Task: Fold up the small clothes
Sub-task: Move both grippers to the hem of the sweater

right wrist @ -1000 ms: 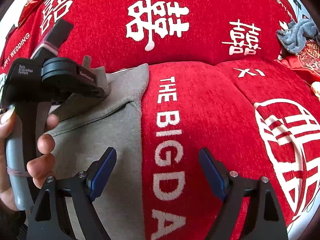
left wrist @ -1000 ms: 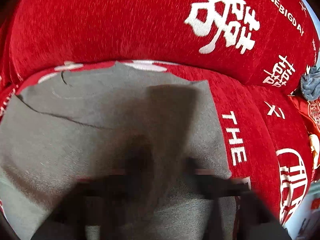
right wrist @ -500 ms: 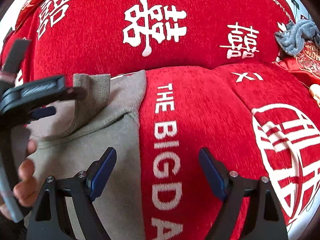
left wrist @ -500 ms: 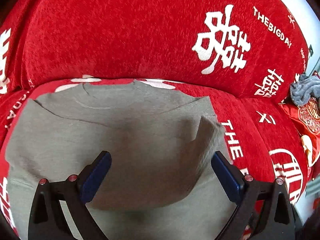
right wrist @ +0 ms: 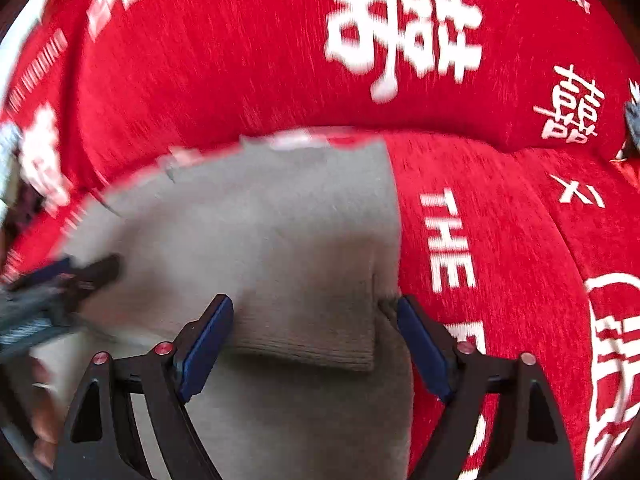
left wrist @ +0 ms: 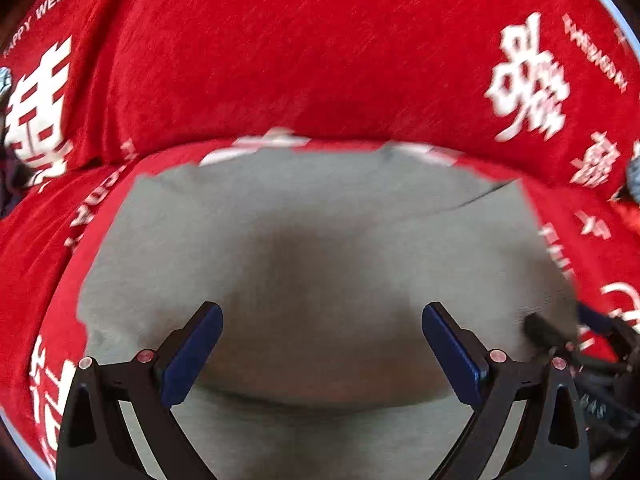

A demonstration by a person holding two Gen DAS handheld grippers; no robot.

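grey sweater (left wrist: 320, 240) flat on red sofa cover (left wrist: 280, 60), cuff (right wrist: 308, 344) folded in. left gripper (left wrist: 322, 344) & right gripper (right wrist: 316, 340) both spread wide, empty, above it. grey rag (right wrist: 632, 120) far right.

You have one grey knit garment (left wrist: 320, 240) spread on one red sofa cover with white lettering (left wrist: 280, 60), and on that garment one sleeve with a ribbed cuff (right wrist: 312, 344) is folded in across the body. Above the garment you hold two black grippers with blue pads: the left gripper (left wrist: 322, 350) and the right gripper (right wrist: 314, 344), each with two fingers spread apart. Far to the right of the garment, at the edge of the sofa cover, one crumpled blue-grey cloth (right wrist: 632, 120) is partly visible.
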